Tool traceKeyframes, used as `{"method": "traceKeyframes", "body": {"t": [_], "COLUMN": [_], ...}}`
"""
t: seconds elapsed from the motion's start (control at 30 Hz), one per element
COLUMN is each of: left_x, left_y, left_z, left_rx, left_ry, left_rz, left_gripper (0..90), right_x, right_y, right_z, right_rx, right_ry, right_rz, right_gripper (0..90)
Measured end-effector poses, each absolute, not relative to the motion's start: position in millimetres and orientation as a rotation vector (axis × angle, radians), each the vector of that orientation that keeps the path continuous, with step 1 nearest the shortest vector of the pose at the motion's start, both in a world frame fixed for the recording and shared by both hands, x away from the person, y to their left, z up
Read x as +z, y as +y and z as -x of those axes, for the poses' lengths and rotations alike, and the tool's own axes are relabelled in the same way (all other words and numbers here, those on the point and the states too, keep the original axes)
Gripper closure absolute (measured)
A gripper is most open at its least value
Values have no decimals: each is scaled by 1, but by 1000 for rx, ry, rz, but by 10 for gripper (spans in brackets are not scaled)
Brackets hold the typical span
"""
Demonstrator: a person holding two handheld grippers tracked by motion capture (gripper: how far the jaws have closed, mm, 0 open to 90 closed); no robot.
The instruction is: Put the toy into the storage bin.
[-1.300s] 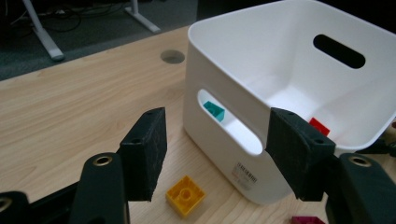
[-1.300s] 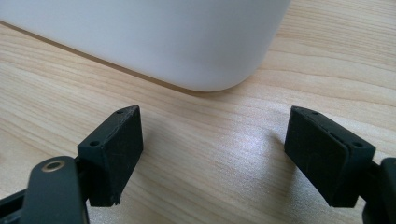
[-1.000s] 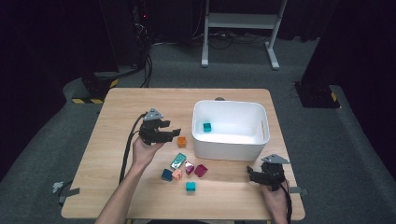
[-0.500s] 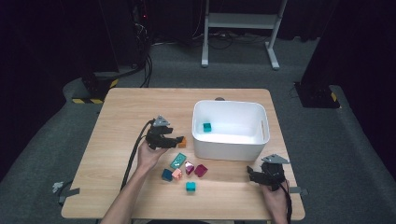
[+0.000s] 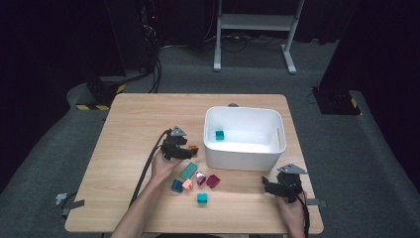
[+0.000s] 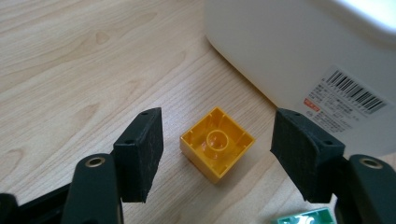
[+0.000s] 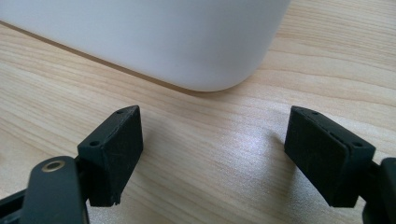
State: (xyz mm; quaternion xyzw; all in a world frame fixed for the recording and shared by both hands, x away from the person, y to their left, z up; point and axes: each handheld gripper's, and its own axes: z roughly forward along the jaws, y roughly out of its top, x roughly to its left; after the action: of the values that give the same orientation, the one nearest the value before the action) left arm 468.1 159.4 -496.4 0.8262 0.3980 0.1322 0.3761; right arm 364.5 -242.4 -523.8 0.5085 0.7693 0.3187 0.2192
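One white bin (image 6: 299, 51) stands just beside yellow block (image 6: 217, 143).

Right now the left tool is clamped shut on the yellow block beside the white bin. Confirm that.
Not clamped. The left tool is open: in the left gripper view both pads stand clear of the yellow block, which lies hollow side up on the table between them, beside the white bin.
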Motion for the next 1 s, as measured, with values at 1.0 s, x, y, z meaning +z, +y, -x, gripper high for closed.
{"method": "traceKeyframes", "body": {"t": [1.0], "left_x": [-510], "left_y": [152], "left_z": [-474], "left_rx": [337], "left_ry": [1032], "left_rz": [-2168], "left_gripper": [468], "right_x": [-524], "right_y": [-242], "right_z": [-364], "right_rx": [881], "right_ry": [2128], "right_rz": [-1407], "right_gripper": [192]}}
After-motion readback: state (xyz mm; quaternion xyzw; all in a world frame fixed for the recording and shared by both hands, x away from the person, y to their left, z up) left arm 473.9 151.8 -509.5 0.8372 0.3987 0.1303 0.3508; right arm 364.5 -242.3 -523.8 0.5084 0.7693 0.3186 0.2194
